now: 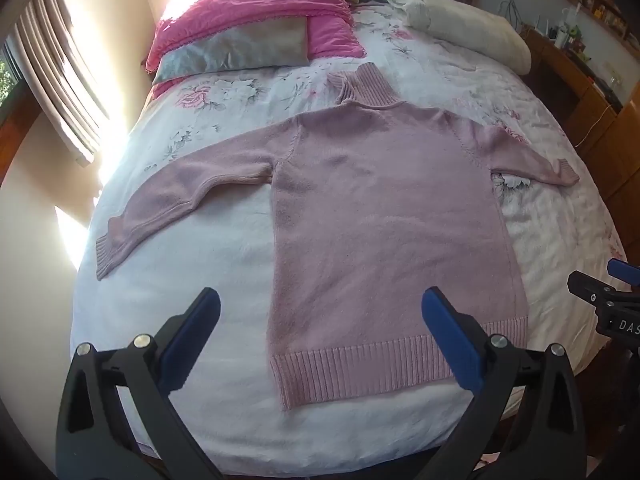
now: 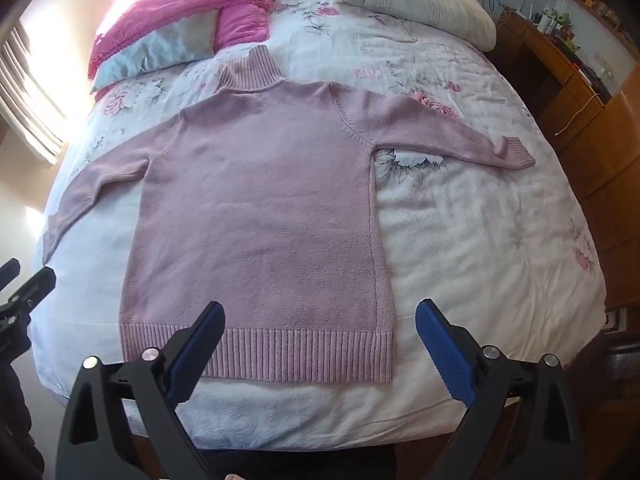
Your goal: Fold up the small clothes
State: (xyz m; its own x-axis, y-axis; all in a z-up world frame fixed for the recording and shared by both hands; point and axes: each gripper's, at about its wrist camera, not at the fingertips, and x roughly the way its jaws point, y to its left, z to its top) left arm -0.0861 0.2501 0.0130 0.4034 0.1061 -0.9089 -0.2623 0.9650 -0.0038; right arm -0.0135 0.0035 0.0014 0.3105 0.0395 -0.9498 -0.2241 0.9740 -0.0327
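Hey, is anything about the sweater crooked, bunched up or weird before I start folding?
Mostly fine: the pink sweater lies flat on the bed, sleeves spread. Only its turtleneck collar leans to one side, and the left sleeve bends downward at the elbow.

**Sunlit bedroom, bed in the middle**

A bed (image 1: pixel 560 240) with a white floral cover fills the room; pink pillows (image 1: pixel 256 4) and a grey-blue pillow (image 1: pixel 236 48) lie at its head, a cream bolster (image 2: pixel 416 4) beside them; striped curtains (image 1: pixel 52 76) hang at a window on the left, with hard sunlight on the cream wall (image 1: pixel 24 240); a wooden desk (image 2: pixel 560 76) stands cluttered on the right.
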